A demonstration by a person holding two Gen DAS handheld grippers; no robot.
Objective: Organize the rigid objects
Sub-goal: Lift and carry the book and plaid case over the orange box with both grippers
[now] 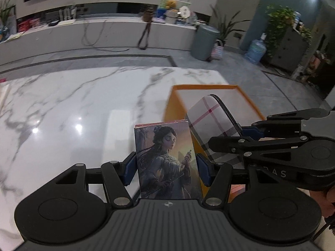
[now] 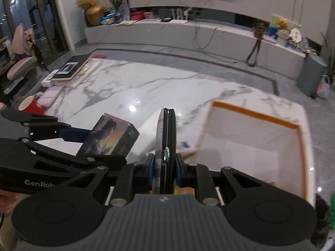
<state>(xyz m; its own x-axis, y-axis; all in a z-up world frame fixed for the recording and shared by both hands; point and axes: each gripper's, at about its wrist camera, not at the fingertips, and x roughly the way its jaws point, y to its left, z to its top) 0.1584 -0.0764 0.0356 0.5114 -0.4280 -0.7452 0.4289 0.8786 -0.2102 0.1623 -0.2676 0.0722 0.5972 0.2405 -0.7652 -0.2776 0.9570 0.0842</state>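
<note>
Evidently the orange-rimmed box (image 2: 261,138) is found at about two o'clock of the right gripper (image 2: 165,163) – clamped narrowly on a plaid-covered case (image 2: 166,129) held edge-on – while the left gripper (image 1: 165,167) (farther off) is closed wide on an upright card box (image 1: 165,159).

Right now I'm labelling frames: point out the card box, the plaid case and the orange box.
Card box (image 1: 165,159), left wrist view, printed front face.
Plaid case (image 1: 211,123), left wrist view, checked side.
Orange box (image 2: 259,115), right wrist view, far rim.

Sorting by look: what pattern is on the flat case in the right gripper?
Pale grey plaid with dark red stripes on the flat case; left wrist view.
</note>
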